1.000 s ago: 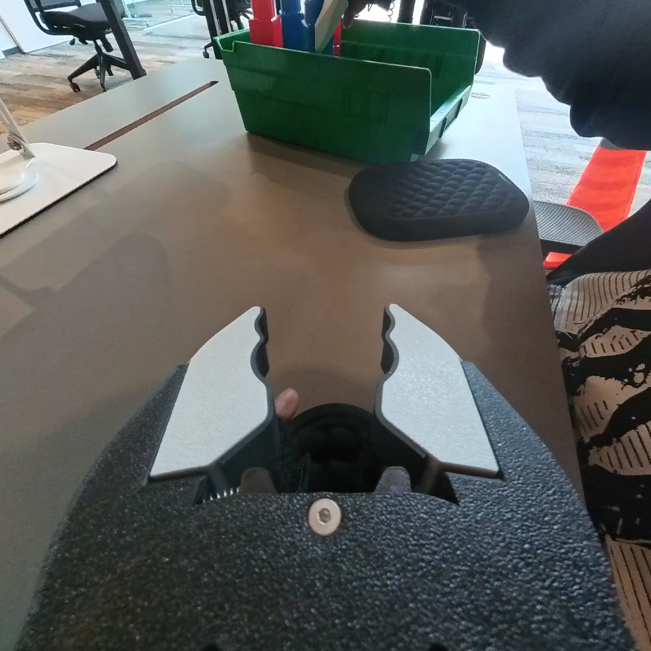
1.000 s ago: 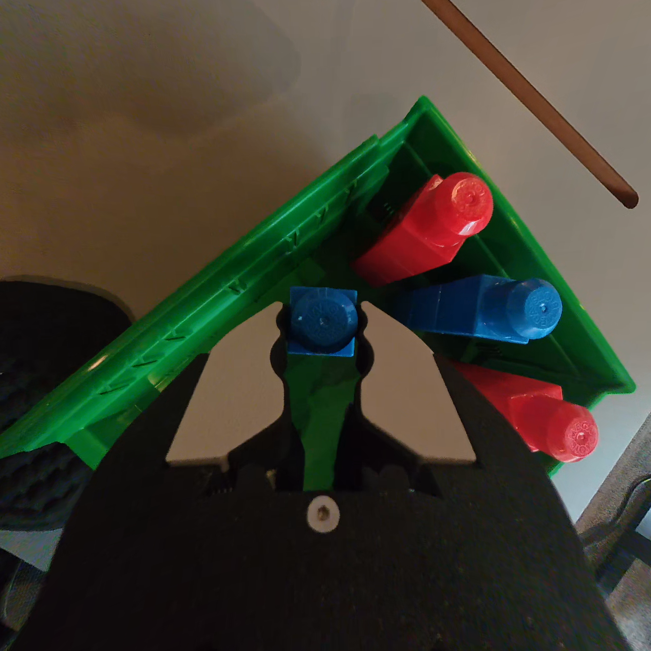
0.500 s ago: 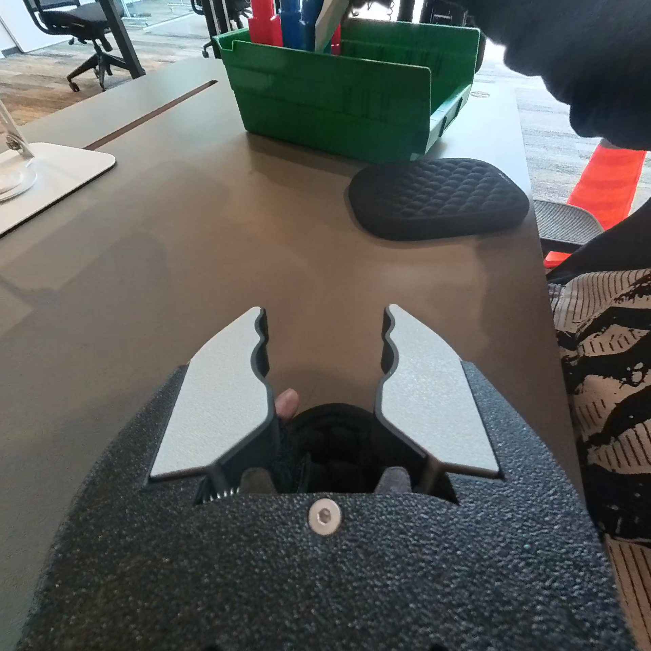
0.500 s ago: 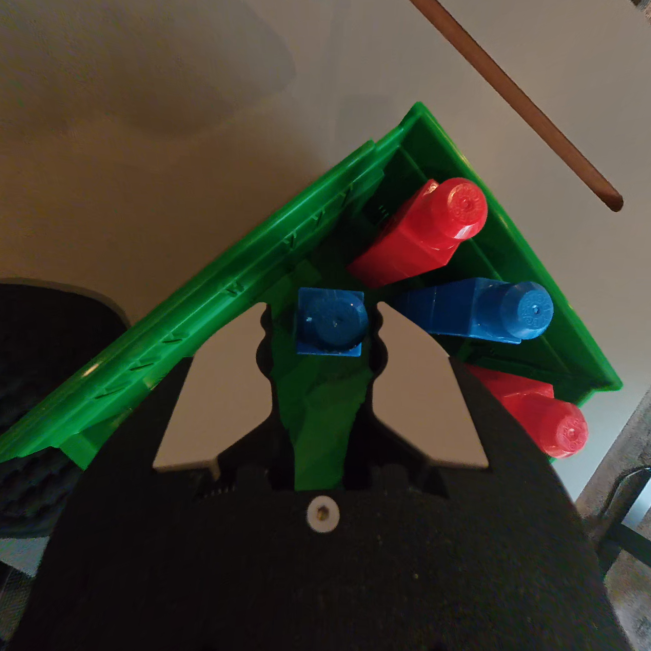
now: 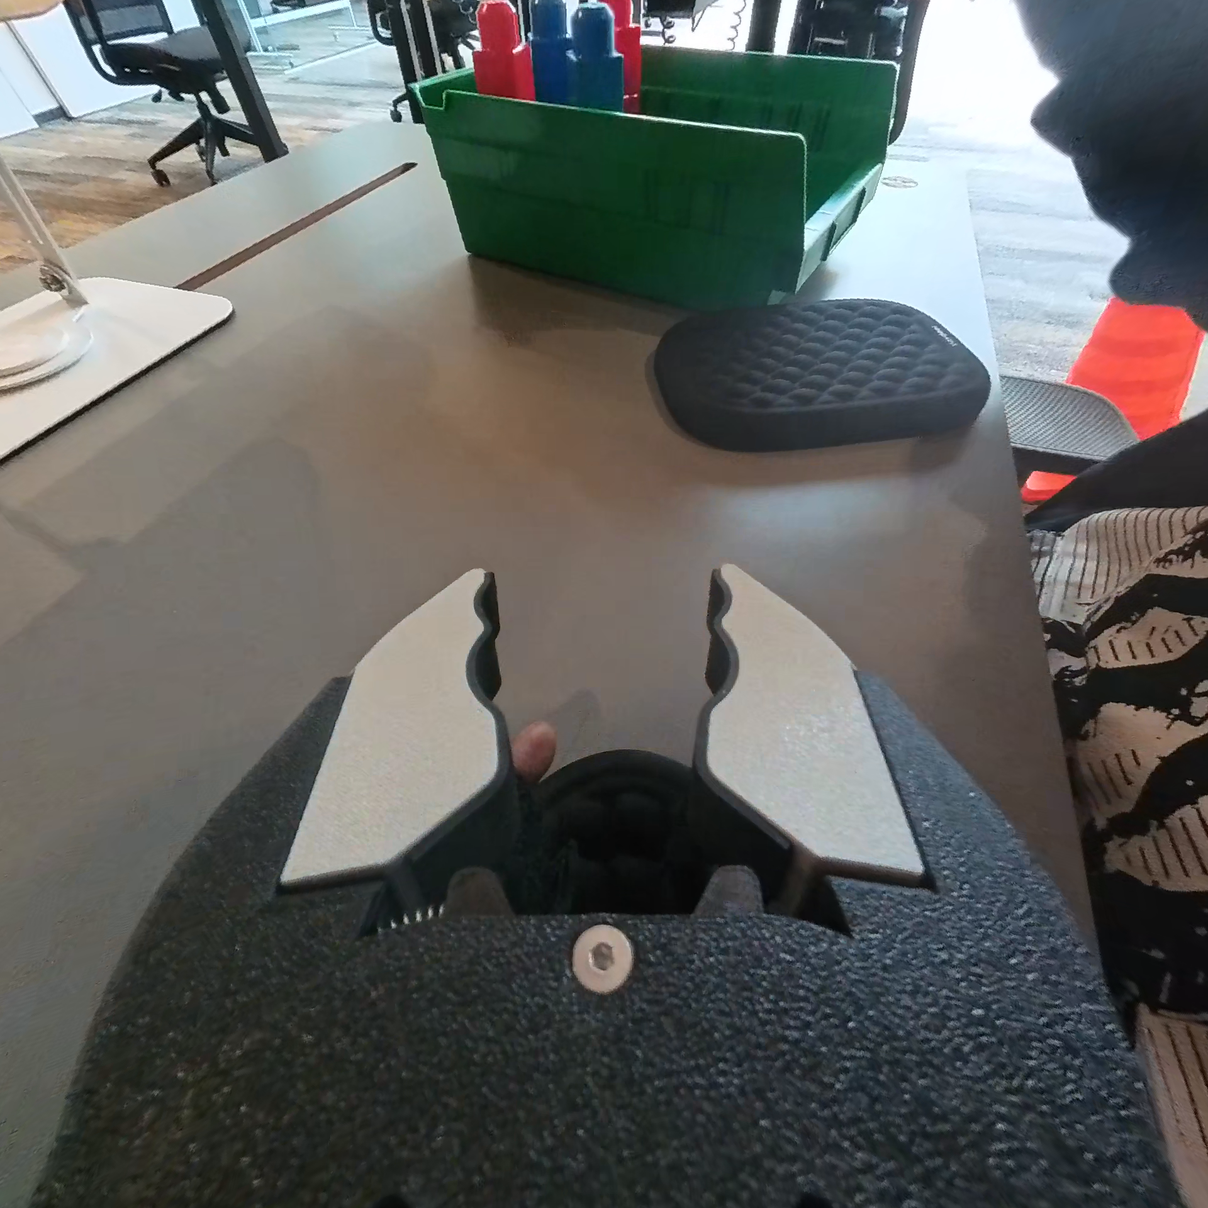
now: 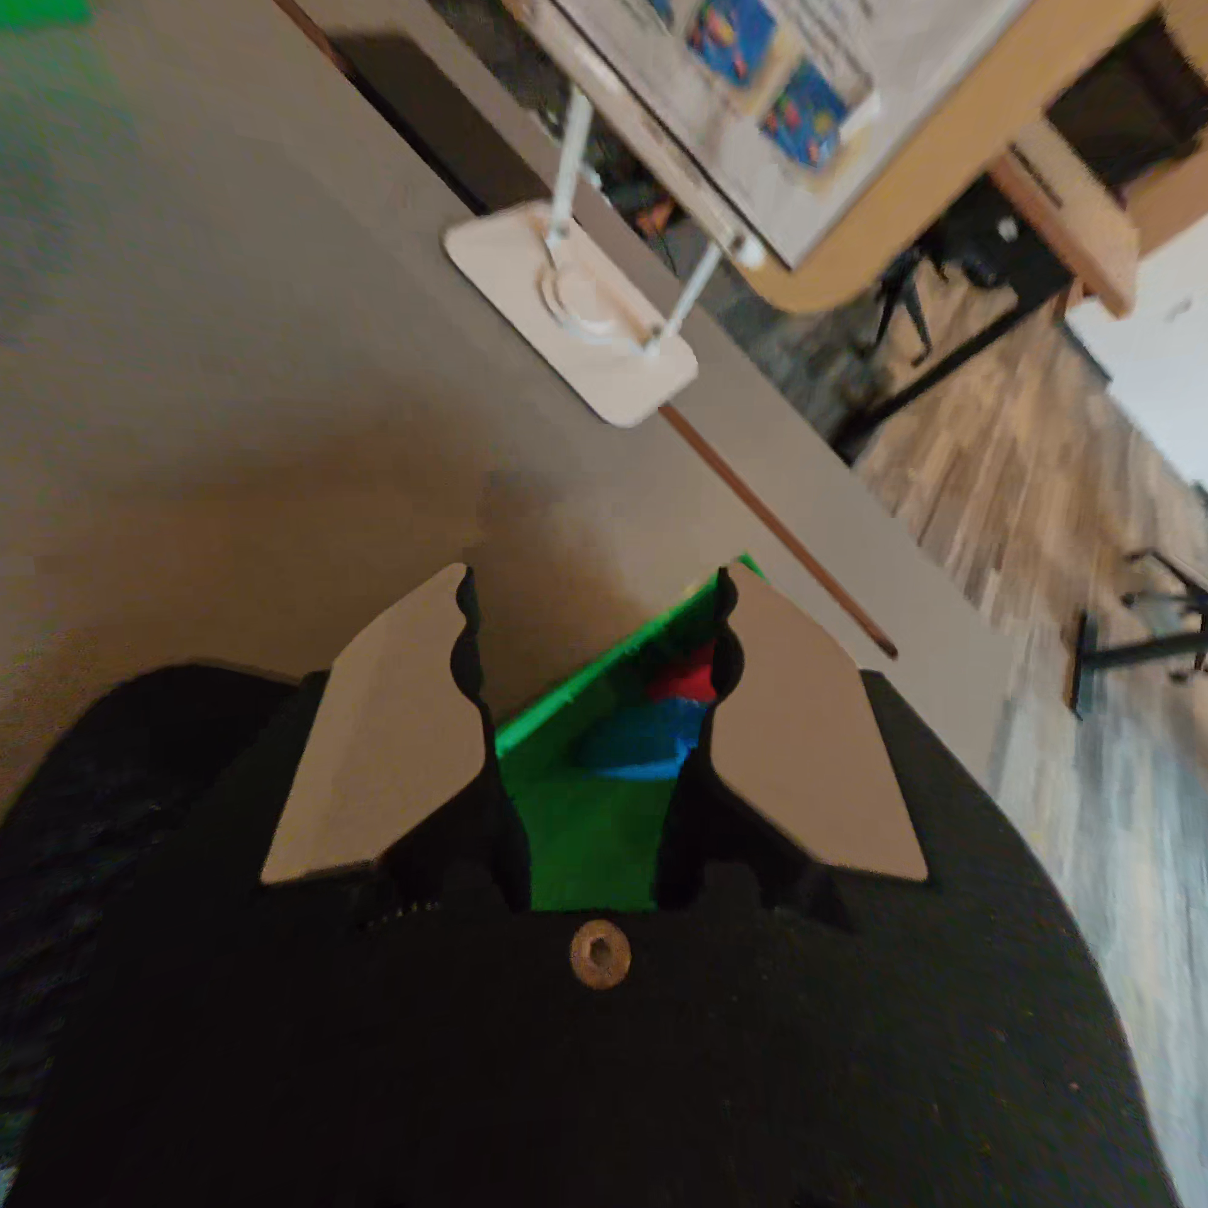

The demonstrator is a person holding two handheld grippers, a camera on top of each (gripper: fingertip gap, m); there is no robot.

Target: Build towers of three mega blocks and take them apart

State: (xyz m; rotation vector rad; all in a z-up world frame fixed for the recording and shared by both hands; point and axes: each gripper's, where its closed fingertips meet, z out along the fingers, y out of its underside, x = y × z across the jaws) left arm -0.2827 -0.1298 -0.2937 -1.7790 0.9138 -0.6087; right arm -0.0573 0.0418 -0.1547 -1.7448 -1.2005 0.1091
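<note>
A green bin (image 5: pixel 627 196) stands at the far end of the table. Several tall mega blocks stand in its left corner: a red block (image 5: pixel 500 55), two blue blocks (image 5: pixel 549 49) side by side, and another red one behind. My left gripper (image 5: pixel 601 588) is open and empty, low over the near part of the table, far from the bin. My right gripper (image 6: pixel 593 582) is open and empty above the bin (image 6: pixel 588 843). A blue block (image 6: pixel 644 738) and a red block (image 6: pixel 683 676) show between its fingers, below it. The right wrist view is blurred.
A black padded wrist rest (image 5: pixel 823 372) lies in front of the bin's right end. A white stand base (image 5: pixel 111 333) sits at the table's left edge, also in the right wrist view (image 6: pixel 575 314). A dark sleeve (image 5: pixel 1144 98) hangs at the upper right. The table edge runs along the right. There is about 30 centimetres between the tips of the two grippers.
My right gripper opened, let go of the blue block standing in the bin, and pulled up and away, its view swinging toward the white stand. The left gripper has not moved.
</note>
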